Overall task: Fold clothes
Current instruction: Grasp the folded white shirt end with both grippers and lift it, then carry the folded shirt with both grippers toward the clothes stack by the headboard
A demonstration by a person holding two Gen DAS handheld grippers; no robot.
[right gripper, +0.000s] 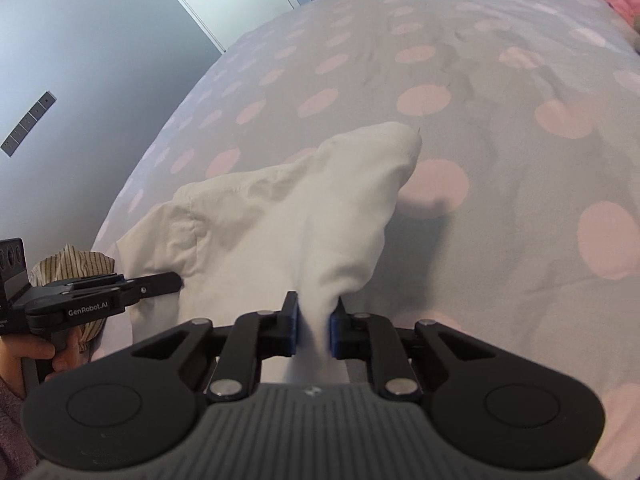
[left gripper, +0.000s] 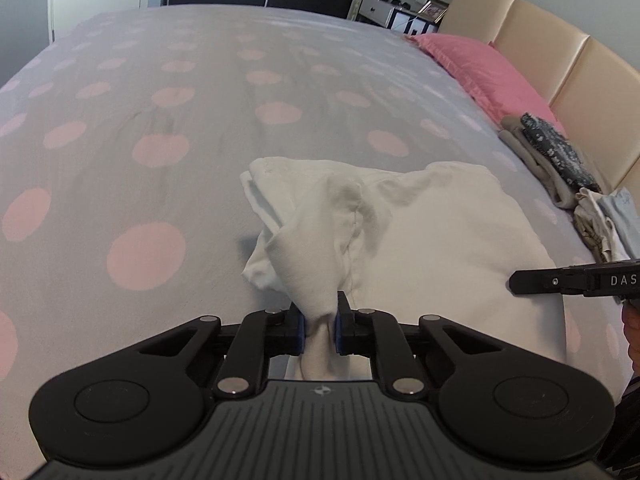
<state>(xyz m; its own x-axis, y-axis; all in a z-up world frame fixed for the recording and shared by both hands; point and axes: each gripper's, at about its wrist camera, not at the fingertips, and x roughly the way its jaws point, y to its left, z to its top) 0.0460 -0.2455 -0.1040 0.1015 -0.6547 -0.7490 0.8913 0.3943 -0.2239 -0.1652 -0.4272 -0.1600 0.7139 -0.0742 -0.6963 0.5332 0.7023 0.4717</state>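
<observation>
White cloth is what both grippers hold: a soft white garment lies on a grey bedspread with pink dots. The left gripper pinches a bunch of the garment tight between its blue pads, and the cloth is pulled up into a peak there. The right gripper pinches another part of the same garment the same way. Only the left wrist view shows the pink pillow, the cream headboard and a stack of folded clothes by the headboard. In that view the right gripper shows from the side over the garment's edge. Only the right wrist view shows a hand around the left gripper's handle, a striped cloth behind it, and a grey wall.
</observation>
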